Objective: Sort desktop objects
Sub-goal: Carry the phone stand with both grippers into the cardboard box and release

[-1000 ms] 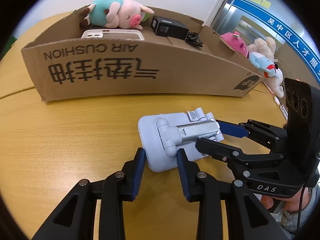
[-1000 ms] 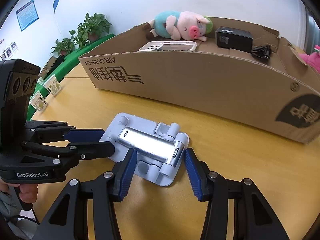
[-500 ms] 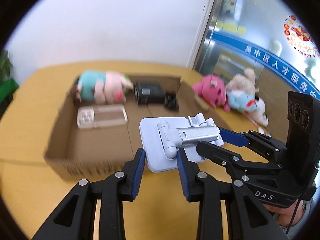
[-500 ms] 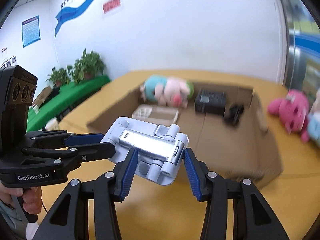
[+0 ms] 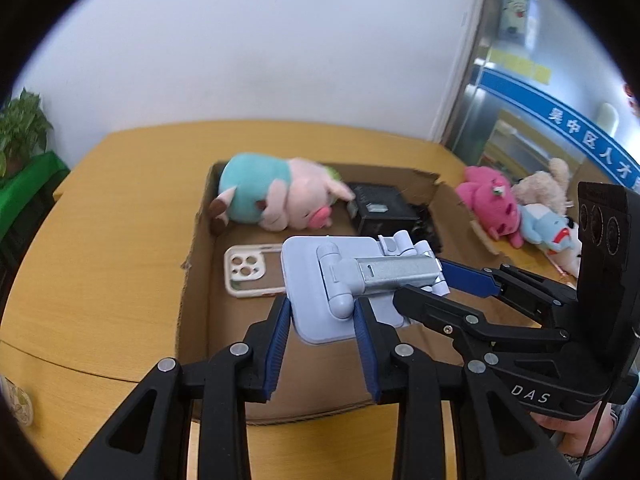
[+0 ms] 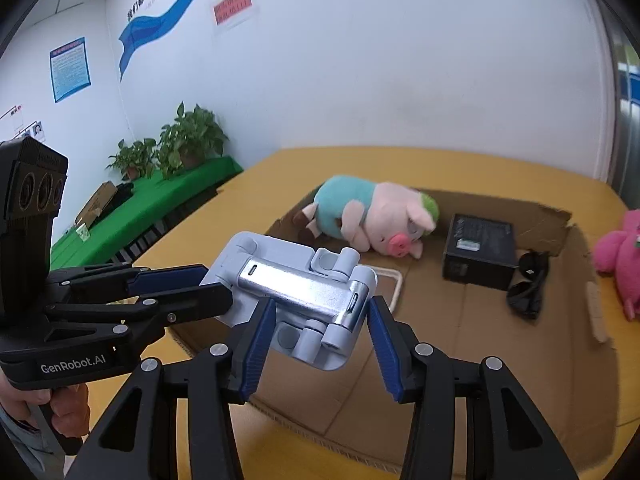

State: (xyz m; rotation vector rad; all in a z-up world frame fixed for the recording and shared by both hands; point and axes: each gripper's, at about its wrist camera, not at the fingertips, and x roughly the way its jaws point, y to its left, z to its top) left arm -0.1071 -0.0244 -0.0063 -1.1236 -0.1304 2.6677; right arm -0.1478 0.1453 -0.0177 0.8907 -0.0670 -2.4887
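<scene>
A pale blue folding phone stand (image 5: pixel 340 276) with a silver hinge arm hangs in the air above the open cardboard box (image 5: pixel 192 264). My left gripper (image 5: pixel 320 316) is shut on its near edge. My right gripper (image 6: pixel 320 316) is shut on its other end; the stand (image 6: pixel 296 284) fills the space between the blue pads. The right gripper also shows in the left wrist view (image 5: pixel 440 284). Inside the box lie a plush pig (image 5: pixel 276 196), a clear phone case (image 5: pixel 250 270), and a black power adapter (image 5: pixel 380 212) with its cable.
Pink, beige and blue plush toys (image 5: pixel 516 208) lie on the wooden table (image 5: pixel 100 240) right of the box. The box's near wall (image 6: pixel 320 412) stands below both grippers. A green-covered bench with potted plants (image 6: pixel 180 148) is at the far left.
Both grippers have lifted the phone stand off the table and carried it up and forward, from in front of the box to above its open inside.
</scene>
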